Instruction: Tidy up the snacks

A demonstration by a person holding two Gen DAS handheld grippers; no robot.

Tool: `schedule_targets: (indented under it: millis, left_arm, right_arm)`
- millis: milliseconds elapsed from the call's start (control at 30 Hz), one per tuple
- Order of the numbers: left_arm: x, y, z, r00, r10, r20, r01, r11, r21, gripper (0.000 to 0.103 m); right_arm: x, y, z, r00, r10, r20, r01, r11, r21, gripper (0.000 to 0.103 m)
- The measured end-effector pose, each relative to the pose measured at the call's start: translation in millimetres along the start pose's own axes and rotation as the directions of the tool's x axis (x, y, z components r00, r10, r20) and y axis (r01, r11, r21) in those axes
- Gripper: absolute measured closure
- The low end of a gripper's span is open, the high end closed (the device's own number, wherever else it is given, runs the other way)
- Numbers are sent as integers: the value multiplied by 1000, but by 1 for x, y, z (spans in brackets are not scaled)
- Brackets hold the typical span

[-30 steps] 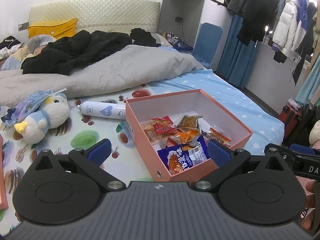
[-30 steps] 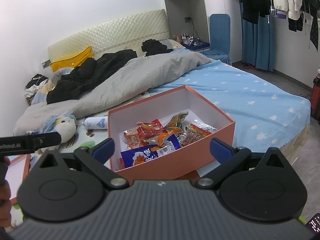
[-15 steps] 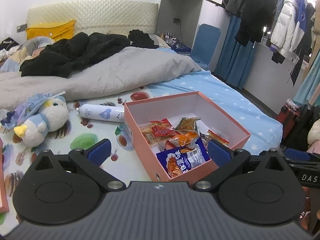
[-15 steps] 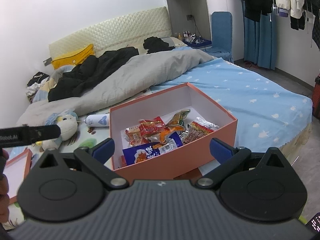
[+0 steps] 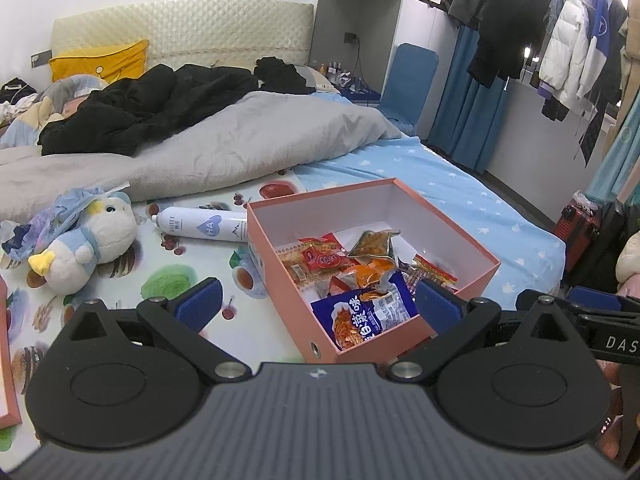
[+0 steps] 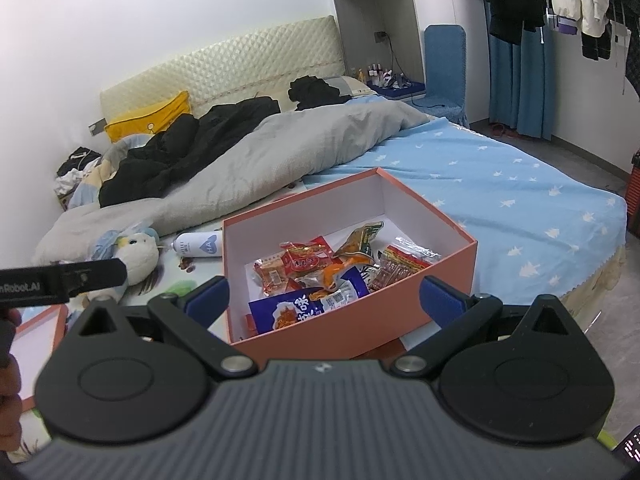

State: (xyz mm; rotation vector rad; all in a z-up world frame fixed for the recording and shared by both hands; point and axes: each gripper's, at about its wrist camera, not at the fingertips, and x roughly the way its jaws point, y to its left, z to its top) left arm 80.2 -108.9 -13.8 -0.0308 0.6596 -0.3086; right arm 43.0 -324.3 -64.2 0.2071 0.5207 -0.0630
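An open salmon-pink box point(image 5: 280, 272) point(image 6: 360, 316) sits on the bed with several snack packets inside. A blue packet point(image 5: 362, 318) point(image 6: 296, 308) leans at its near end, with red and orange packets point(image 5: 320, 258) point(image 6: 304, 260) behind it. My left gripper point(image 5: 318, 306) is open and empty, held back from the box's near corner. My right gripper point(image 6: 326, 298) is open and empty too, its blue pads either side of the box's near wall but short of it.
A white spray bottle point(image 5: 200, 228) lies left of the box, and a plush bird point(image 5: 92, 244) further left. A pink lid point(image 6: 36, 344) lies at the left edge. A grey duvet point(image 5: 200, 152) and black clothes point(image 5: 140, 108) cover the far bed. Clothes hang at the right.
Both grippers have pulled back and up slightly from the box, so it sits a little lower and farther in each view. The jaws stayed open.
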Motion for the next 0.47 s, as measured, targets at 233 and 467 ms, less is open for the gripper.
schedule_targets:
  millis: [233, 467]
  left_arm:
    - [-3, 0, 3, 1000, 2, 13, -2, 1000, 7, 0]
    - [-6, 1, -1, 1000, -4, 3, 4, 1000, 5, 0]
  right_arm:
    - [-2, 0, 0, 1000, 14, 1, -14, 1000, 6, 0]
    - [-3, 2, 1, 1000, 16, 3, -16, 1000, 3, 0]
